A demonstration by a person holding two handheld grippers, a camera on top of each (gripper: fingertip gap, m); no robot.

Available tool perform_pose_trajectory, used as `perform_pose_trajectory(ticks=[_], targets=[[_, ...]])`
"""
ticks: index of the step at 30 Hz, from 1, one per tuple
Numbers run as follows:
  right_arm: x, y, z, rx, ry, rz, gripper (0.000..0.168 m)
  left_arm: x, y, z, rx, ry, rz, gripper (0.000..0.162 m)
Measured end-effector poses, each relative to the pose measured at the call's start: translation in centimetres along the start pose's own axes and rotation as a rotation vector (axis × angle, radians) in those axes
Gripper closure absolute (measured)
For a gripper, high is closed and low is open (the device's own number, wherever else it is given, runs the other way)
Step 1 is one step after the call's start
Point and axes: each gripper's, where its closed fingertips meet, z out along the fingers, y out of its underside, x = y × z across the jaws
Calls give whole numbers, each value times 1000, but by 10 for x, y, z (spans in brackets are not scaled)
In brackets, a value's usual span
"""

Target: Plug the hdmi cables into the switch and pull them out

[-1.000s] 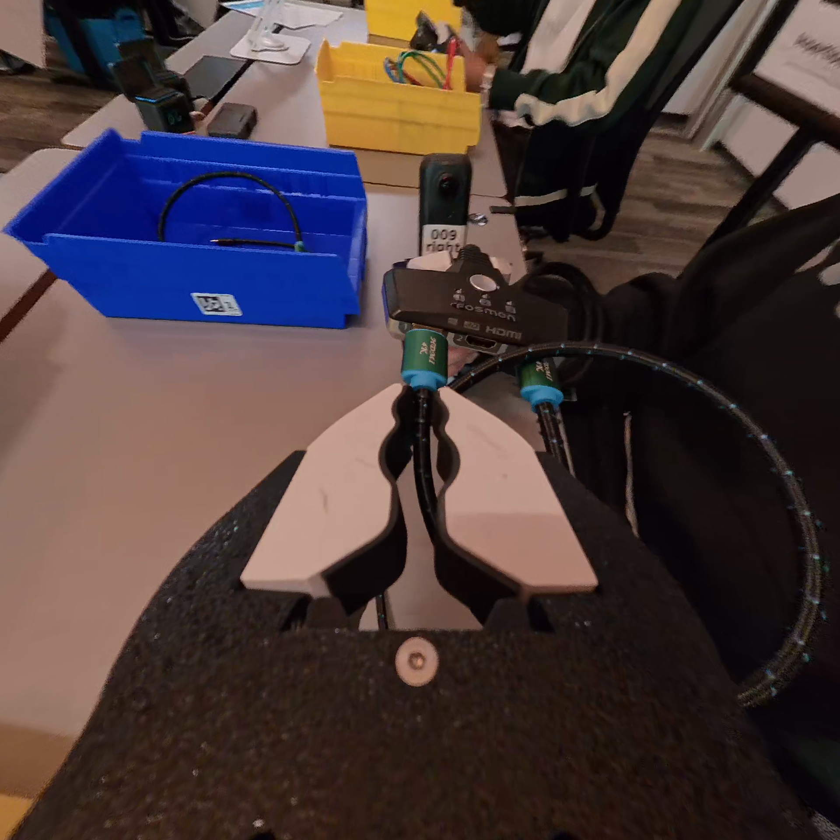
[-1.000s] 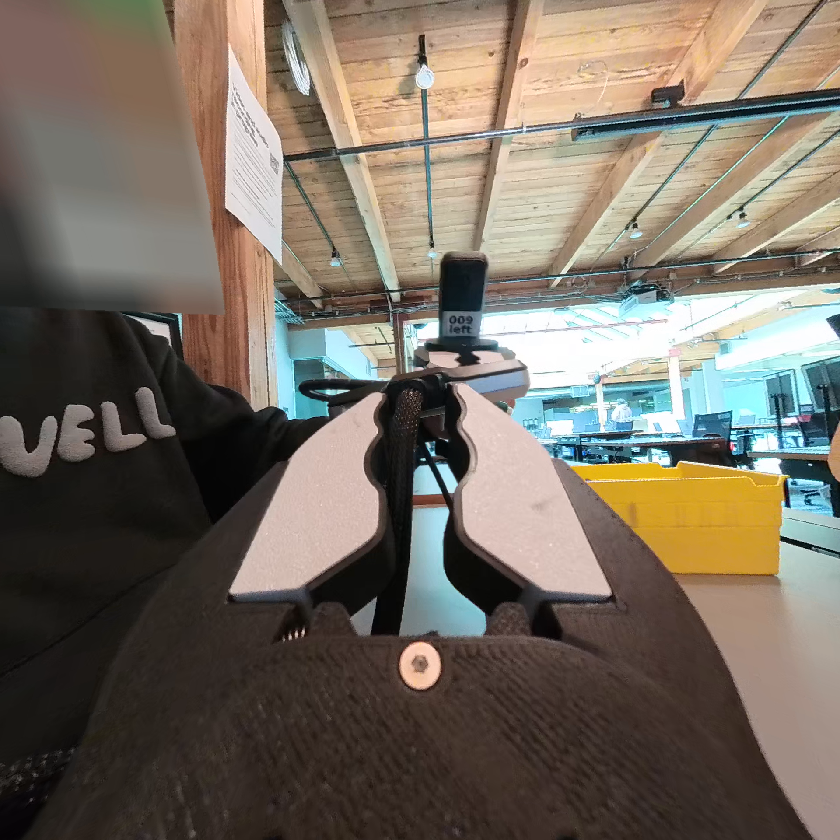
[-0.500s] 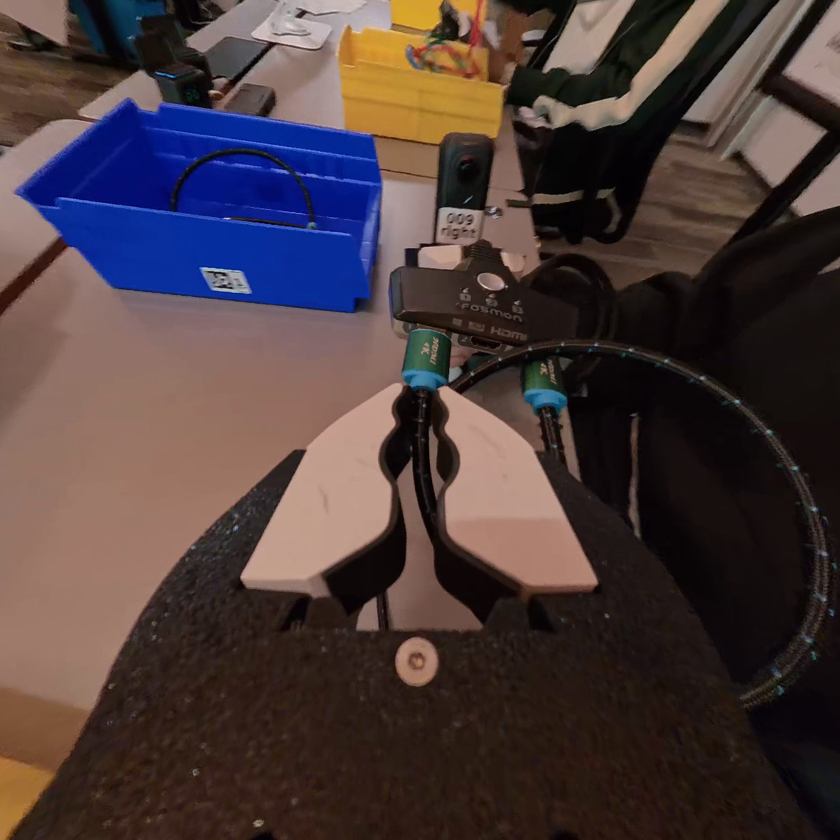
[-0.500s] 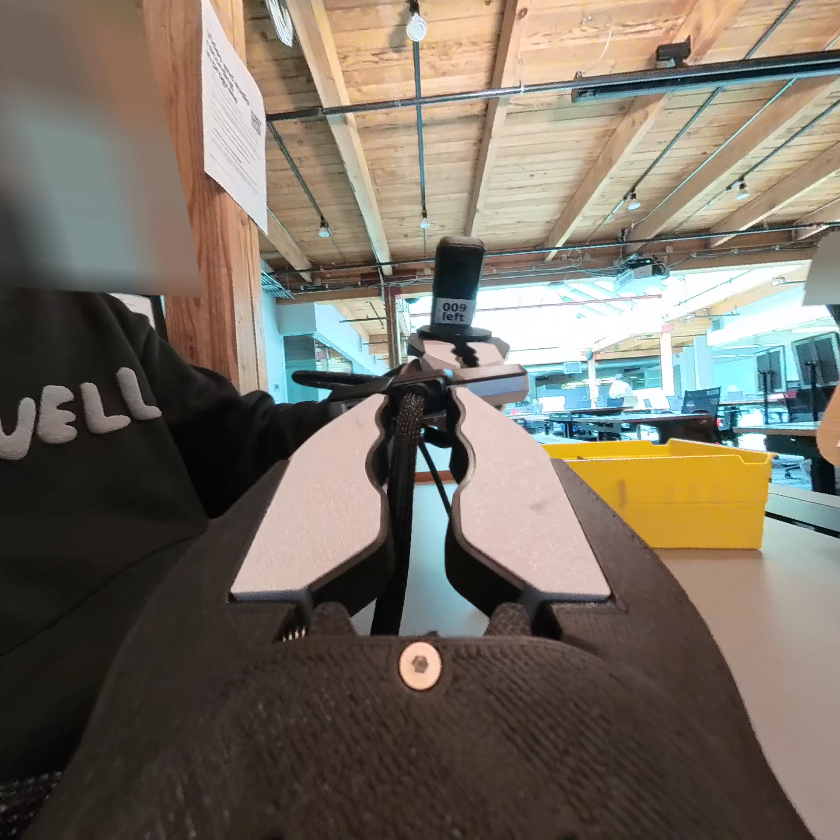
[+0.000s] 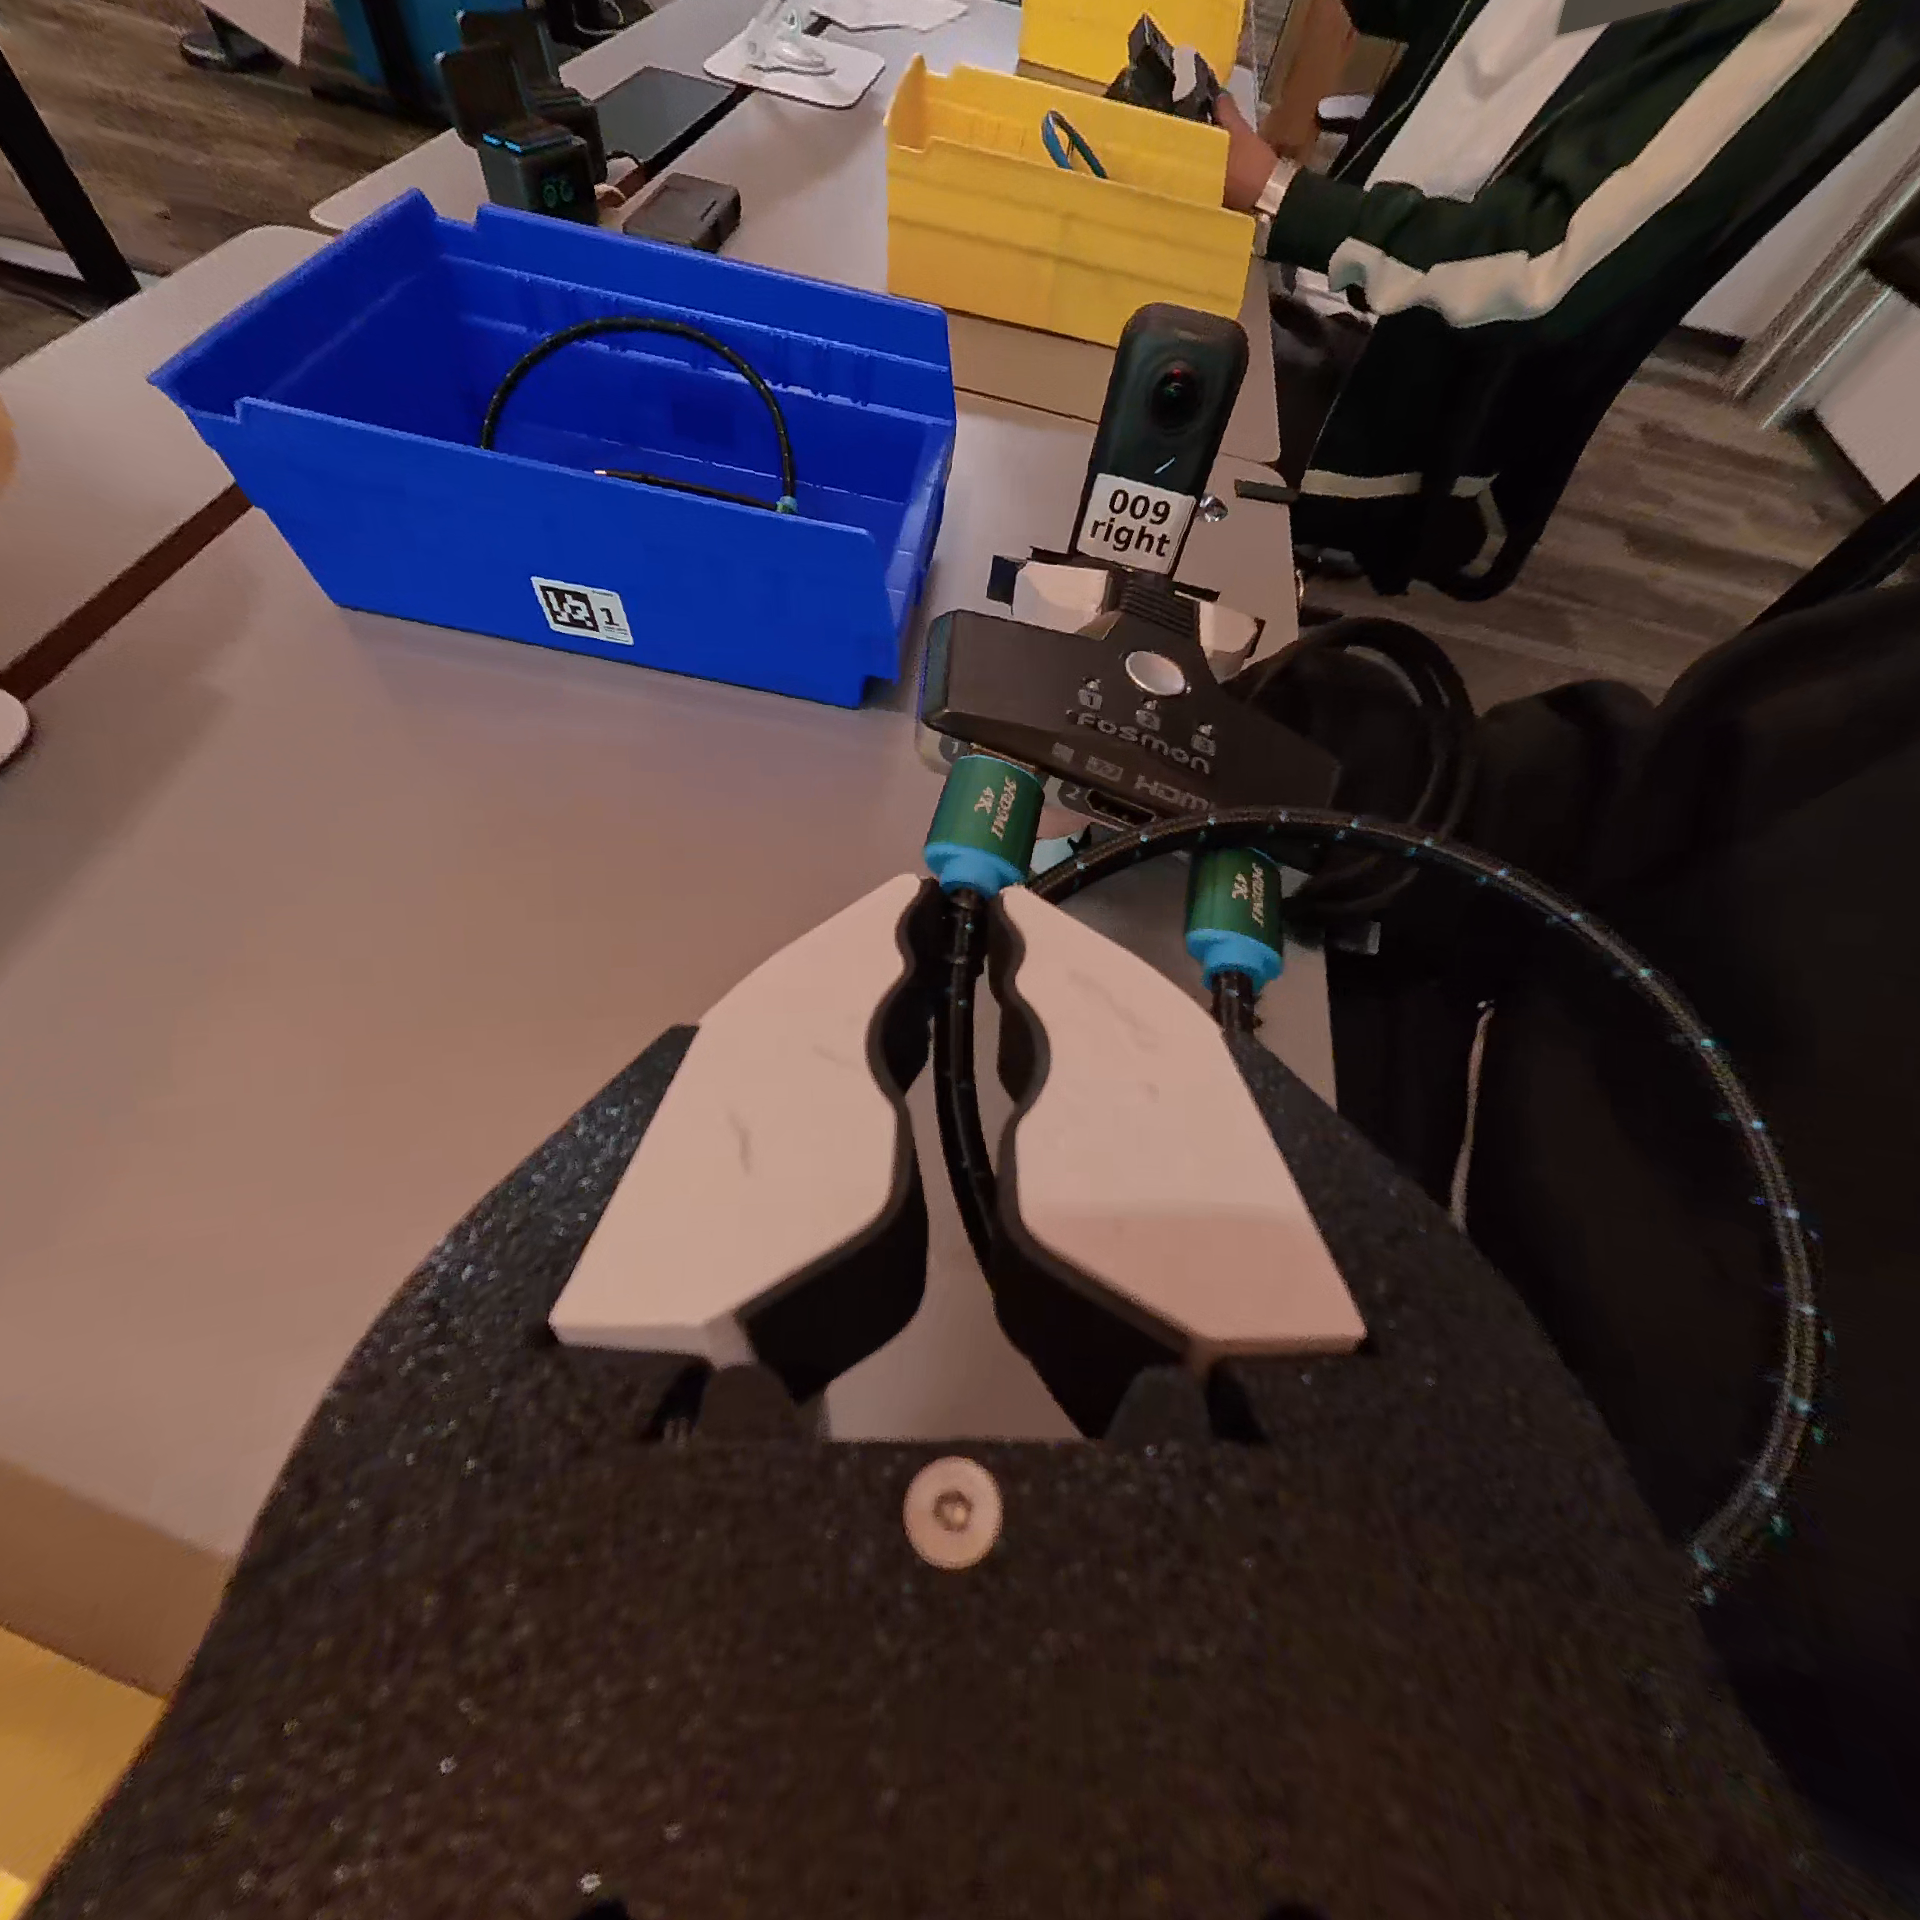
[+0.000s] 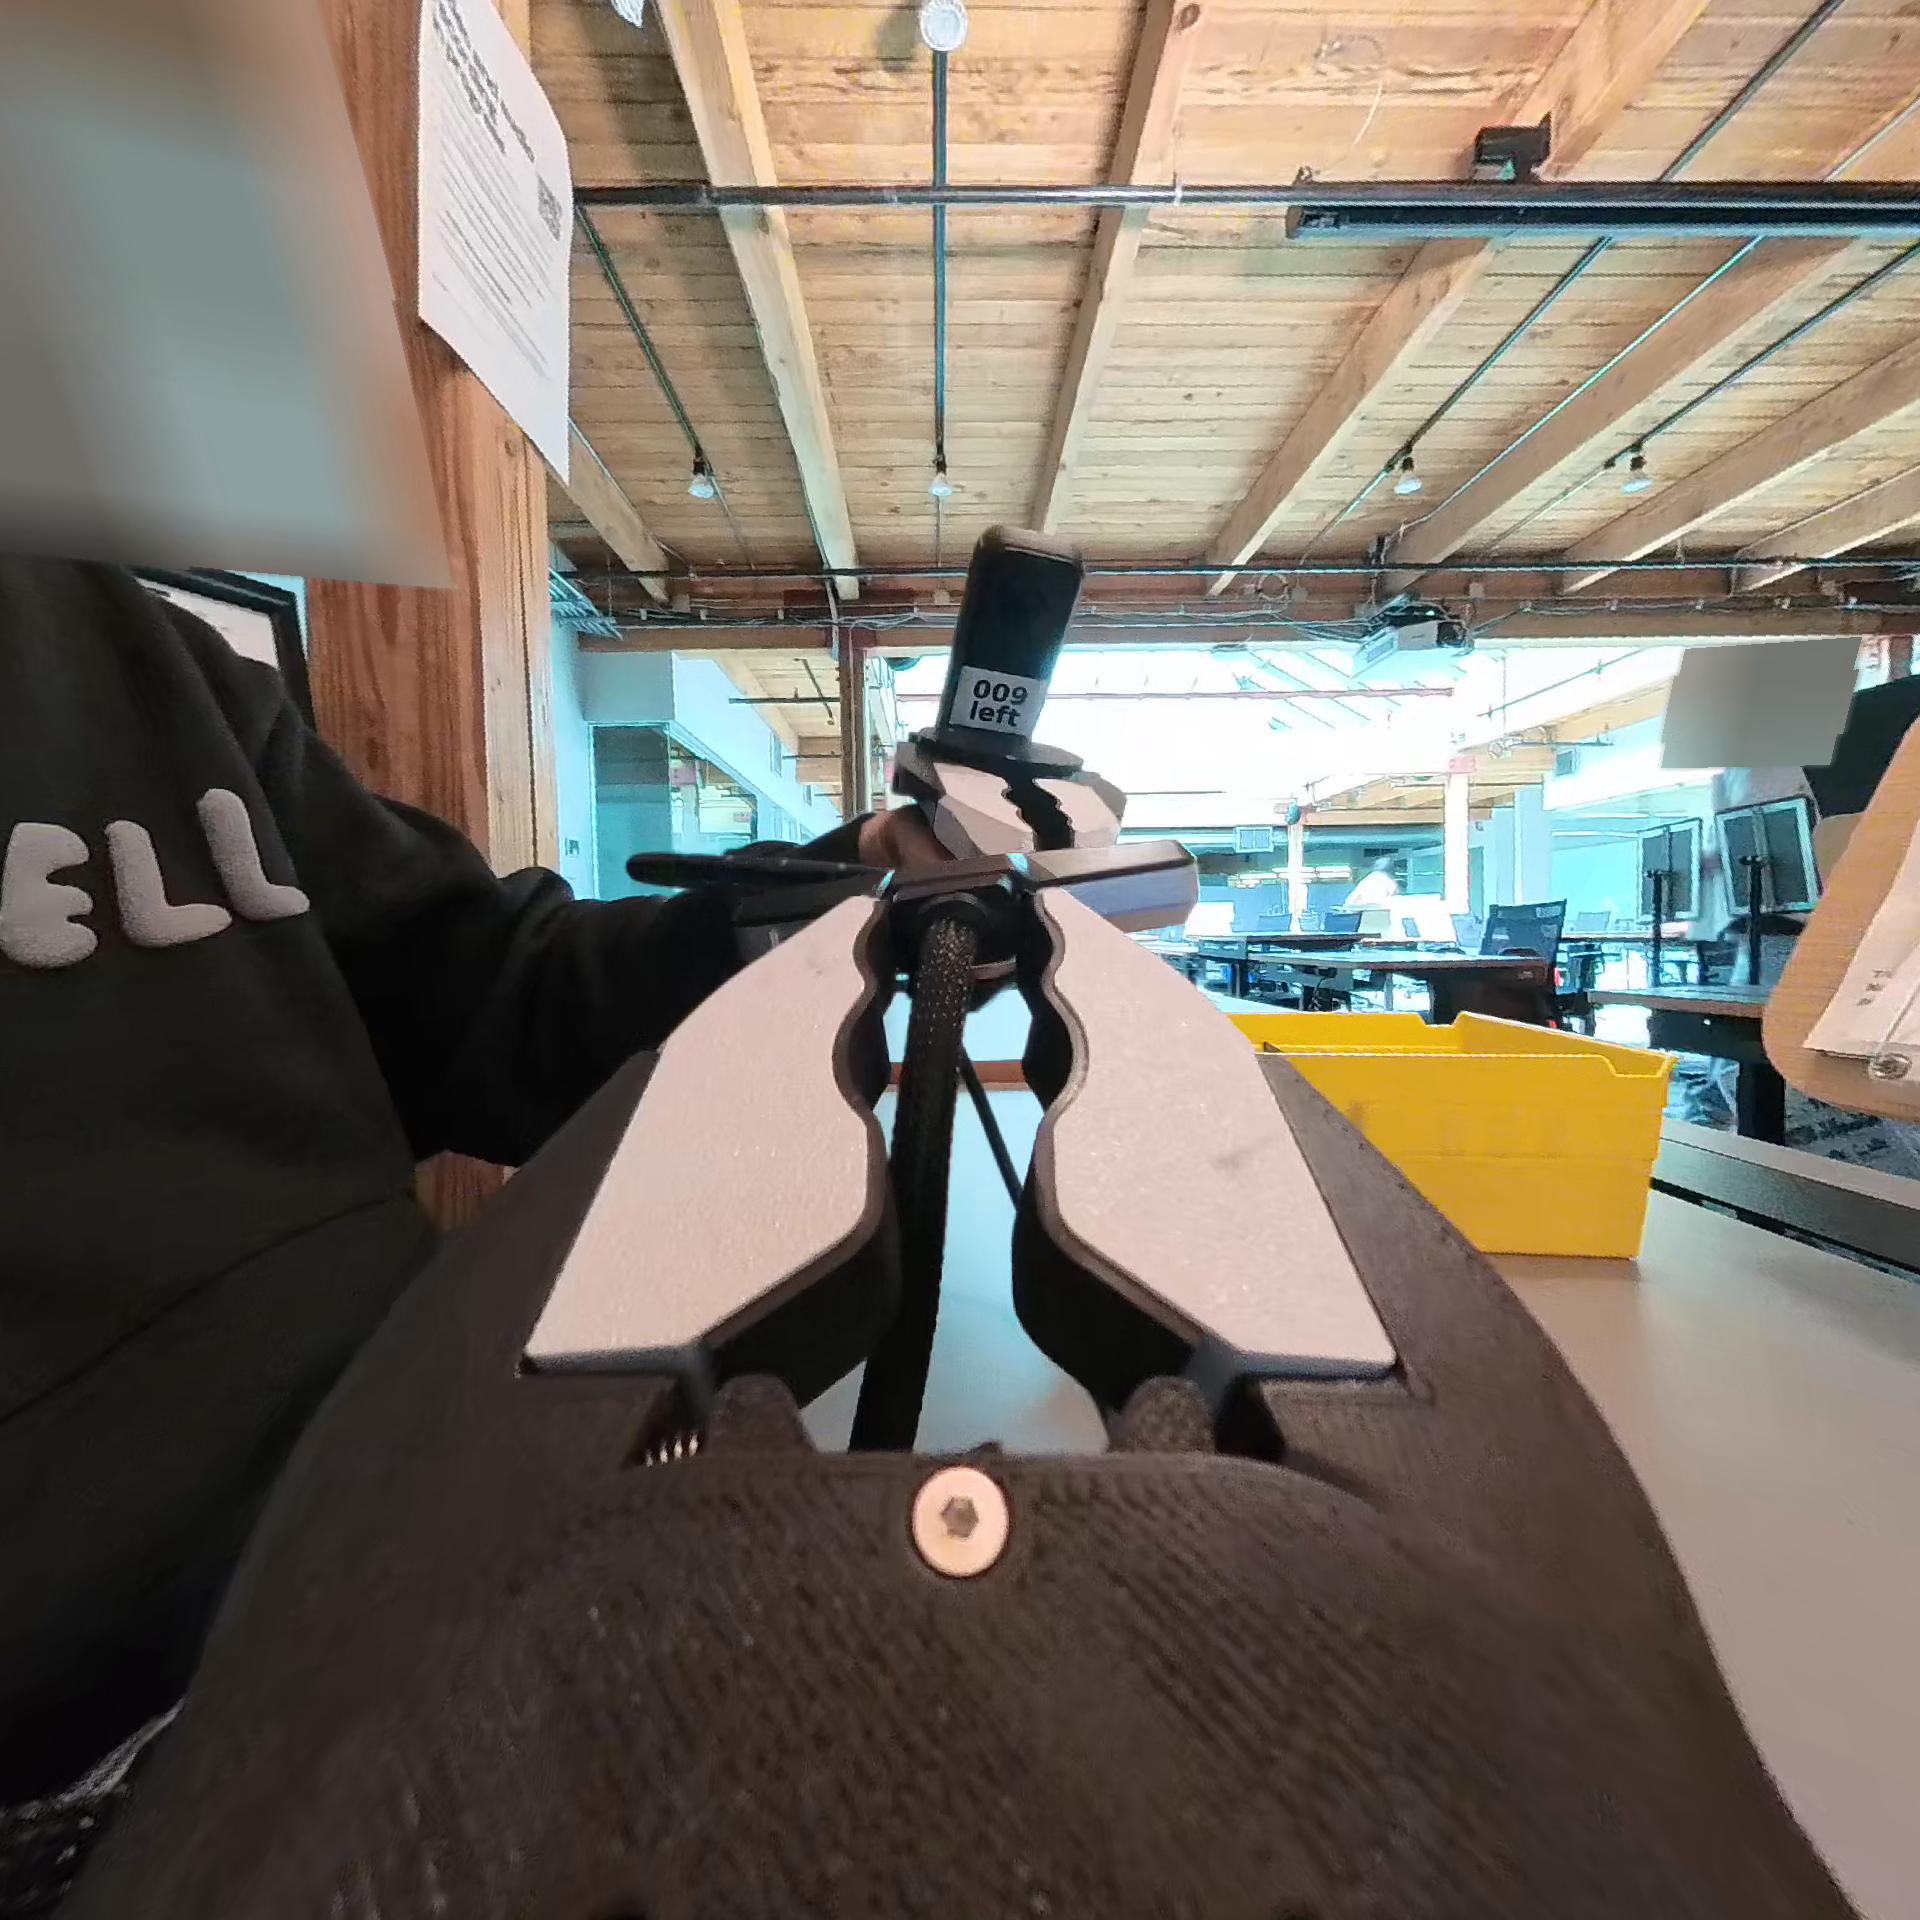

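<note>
Left wrist view. Left hand-held gripper (image 5: 961, 902): pale grey wavy-edged fingers on a coarse black speckled body, clenched on a braided black HDMI cable (image 5: 961, 1049) just behind its plug. First plug (image 5: 982, 821) — green metallic barrel, blue collar — seated in the left port of the switch (image 5: 1122, 717). Switch: flat black plastic box, round silver button on top, held off the worktop (image 5: 343, 935) at its far side by the right hand-held gripper (image 5: 1127, 613), which carries a dark upright camera with a white label. Second plug (image 5: 1236, 904), same make, at the switch's right port; how deep it sits cannot be told. Its braided cable loops wide to the right over dark clothing. Middle port open. Worktop: smooth, matt grey. Blue plastic bin (image 5: 582, 551), far left, ribbed walls, white coded sticker on the near wall — holds one thin black cable in an arch. Yellow bin (image 5: 1049, 244), farther off, a person's hand at its right rim.

Right wrist view. Right hand-held gripper (image 6: 961, 914): matching grey fingers, closed on the thick braided black lead (image 6: 935, 1049) that runs into the switch (image 6: 1101, 868), seen edge-on. Beyond it the left hand-held gripper (image 6: 1023, 810) with its labelled camera. Shallow yellow tray (image 6: 1455, 1132) on the worktop, right; contents hidden. Timber-beam ceiling above.
</note>
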Motion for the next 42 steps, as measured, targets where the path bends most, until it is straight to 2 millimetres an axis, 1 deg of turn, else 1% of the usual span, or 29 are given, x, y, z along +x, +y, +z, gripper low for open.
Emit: perform_pose_trajectory(ticks=[3,7,10,12,14,16,18,20,21,23,24,26,29,32,34,39,42], targets=[[-1,-3,1,26,-5,-2,145,1,1,0,-17,-11,37,154],[1,-9,0,78,19,-50,145,1,-3,2,16,-1,-78,154],[-3,-13,-1,105,-4,-65,145,5,-6,3,33,21,-99,154],[-3,-14,-2,116,-5,-38,145,6,-8,3,35,15,-92,154],[-2,-11,-1,102,-14,6,145,5,-8,2,18,-10,-30,154],[-1,-10,-1,111,-18,59,145,3,-7,2,-19,-83,138,154],[0,-8,-1,104,-14,75,145,2,-5,2,-91,-139,264,154],[0,-11,-2,131,-25,114,145,3,-5,3,-100,-137,322,155],[0,-15,-3,163,-27,128,145,4,-11,4,-45,-128,313,155],[0,-22,-5,227,-35,152,144,6,-24,5,95,-88,239,154],[2,-20,-5,213,-21,150,145,4,-22,6,101,-89,220,154],[-1,-19,-6,191,-34,138,144,2,-15,9,70,-87,193,154],[-4,-29,-10,249,-54,94,145,9,-22,13,121,-46,141,154],[-6,-31,-12,239,-59,40,145,15,-24,12,83,-72,242,154],[-7,-32,-12,250,-64,37,146,18,-24,11,69,-76,263,153],[-7,-30,-11,231,-58,8,146,16,-18,6,34,-104,238,153],[-10,-29,-10,222,-80,16,145,18,-15,4,25,-81,194,154]])
